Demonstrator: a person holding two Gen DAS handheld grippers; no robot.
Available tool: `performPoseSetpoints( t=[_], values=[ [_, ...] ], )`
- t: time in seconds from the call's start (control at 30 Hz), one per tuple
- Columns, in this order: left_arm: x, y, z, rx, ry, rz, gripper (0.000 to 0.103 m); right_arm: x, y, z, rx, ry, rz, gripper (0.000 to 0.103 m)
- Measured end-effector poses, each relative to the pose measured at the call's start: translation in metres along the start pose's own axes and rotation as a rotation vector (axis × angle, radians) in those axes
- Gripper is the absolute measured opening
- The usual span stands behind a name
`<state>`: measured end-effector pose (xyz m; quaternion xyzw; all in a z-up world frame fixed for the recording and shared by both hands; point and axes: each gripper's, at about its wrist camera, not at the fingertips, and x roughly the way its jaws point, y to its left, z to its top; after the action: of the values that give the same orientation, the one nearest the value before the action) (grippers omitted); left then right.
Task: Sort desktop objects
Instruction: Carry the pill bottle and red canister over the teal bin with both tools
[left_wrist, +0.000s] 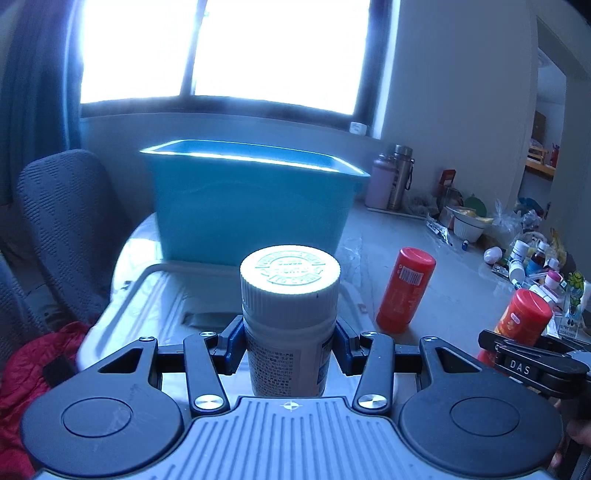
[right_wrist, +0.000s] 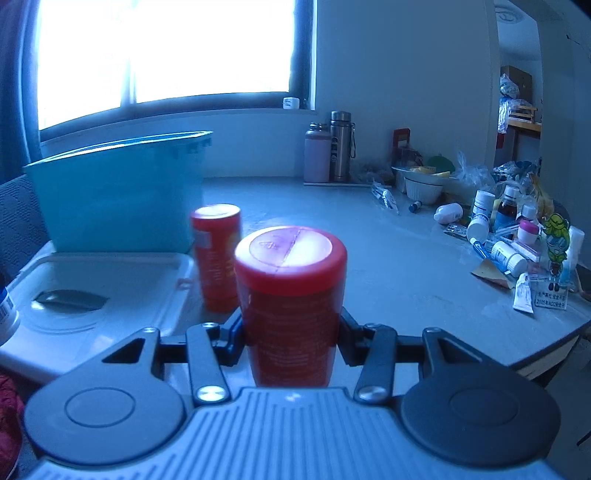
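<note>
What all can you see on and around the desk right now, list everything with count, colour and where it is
white pill bottle: one, white with ribbed cap, upright between the left gripper's fingers
red canisters: two, red; one held in the right gripper, one standing on the desk beside the lid
storage bin: one, teal, far left of the desk under the window
bin lid: one, white, flat in front of the bin
flasks: two, pink and steel, by the back wall
white bowl: one, back right
small bottles and packets: many, mixed colours, heaped at the right edge
office chair: one, grey, left of the desk
left gripper: black, shut on the bottle
right gripper: black, shut on a canister
</note>
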<state>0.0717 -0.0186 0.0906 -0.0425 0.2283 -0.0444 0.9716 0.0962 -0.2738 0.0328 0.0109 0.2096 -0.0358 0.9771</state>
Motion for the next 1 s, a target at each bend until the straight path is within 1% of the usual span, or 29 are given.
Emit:
performPoseSetpoints(
  t=[0.3,0.43,0.6,0.77,1.0],
  values=[
    [-0.066,0.036,-0.007,-0.004,-0.03,0.026,0.048,-0.056,0.035,-0.005,-0.016,-0.019,0.034,0.049],
    [-0.092,0.05,-0.007,0.0,-0.031,0.035,0.048,-0.081,0.051,-0.006,-0.028,-0.027,0.053,0.049],
    [-0.118,0.068,-0.005,-0.007,-0.015,0.049,0.048,-0.102,0.069,-0.001,-0.036,-0.021,0.077,0.049],
    [-0.128,0.085,0.008,-0.014,-0.002,0.058,0.048,-0.111,0.086,0.013,-0.049,-0.015,0.1,0.049],
    [-0.13,0.097,0.04,-0.018,-0.025,0.072,0.048,-0.111,0.105,0.044,-0.058,-0.034,0.129,0.049]
  ],
)
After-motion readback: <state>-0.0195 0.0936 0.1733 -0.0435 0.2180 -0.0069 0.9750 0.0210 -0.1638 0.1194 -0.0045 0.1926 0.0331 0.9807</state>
